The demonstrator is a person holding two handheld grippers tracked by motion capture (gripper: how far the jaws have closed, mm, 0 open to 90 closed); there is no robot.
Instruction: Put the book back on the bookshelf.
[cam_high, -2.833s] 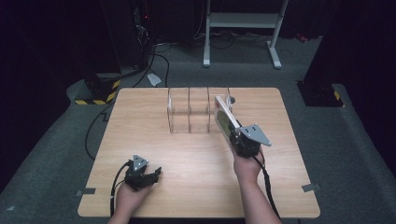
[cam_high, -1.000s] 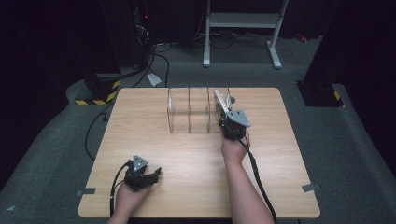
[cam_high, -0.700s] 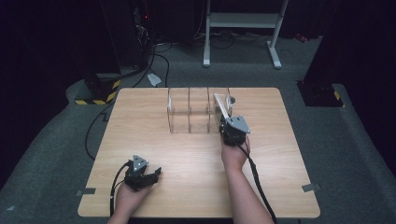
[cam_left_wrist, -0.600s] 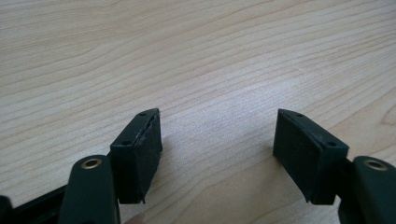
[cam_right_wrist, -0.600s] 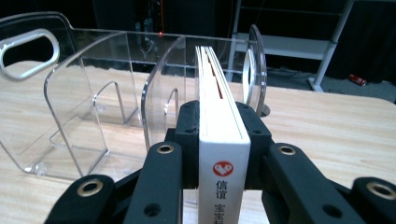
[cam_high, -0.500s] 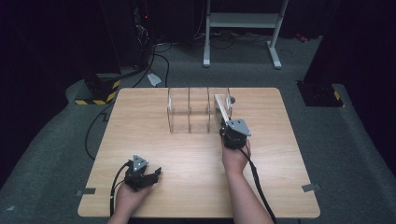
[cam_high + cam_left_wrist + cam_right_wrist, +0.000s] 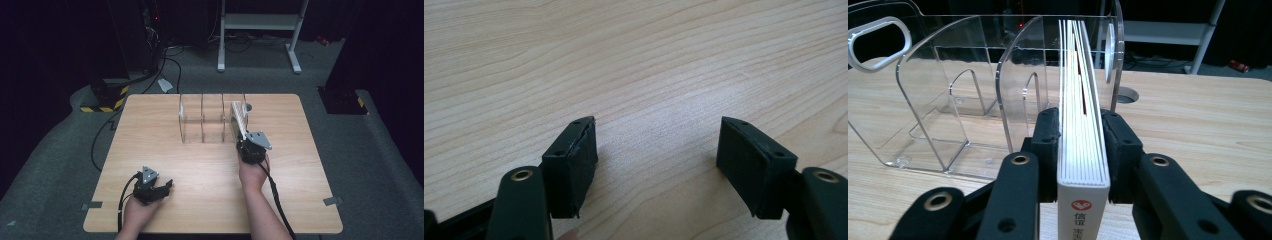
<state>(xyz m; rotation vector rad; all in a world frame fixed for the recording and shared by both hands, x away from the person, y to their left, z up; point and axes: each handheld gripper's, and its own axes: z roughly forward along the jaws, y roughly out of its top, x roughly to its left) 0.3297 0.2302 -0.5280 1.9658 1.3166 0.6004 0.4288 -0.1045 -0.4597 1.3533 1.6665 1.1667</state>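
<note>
A lab — dark equipment racks (image 7: 135, 35), floor cables (image 7: 170, 55), hazard-striped tape (image 7: 102, 100).

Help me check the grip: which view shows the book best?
The right gripper view: the book stands between the right claw pads, entering the clear rack. The high view shows it small; the left gripper view shows bare table.

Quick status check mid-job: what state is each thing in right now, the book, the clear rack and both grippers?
Book: upright on edge, front end inside the rack's rightmost slot, back end between the right gripper's pads.
Clear rack: standing on the table, its other slots empty.
Right gripper: pads against the book's covers, jaws just been easing open.
Left gripper: open, nothing between the jaws, low over the table.
</note>
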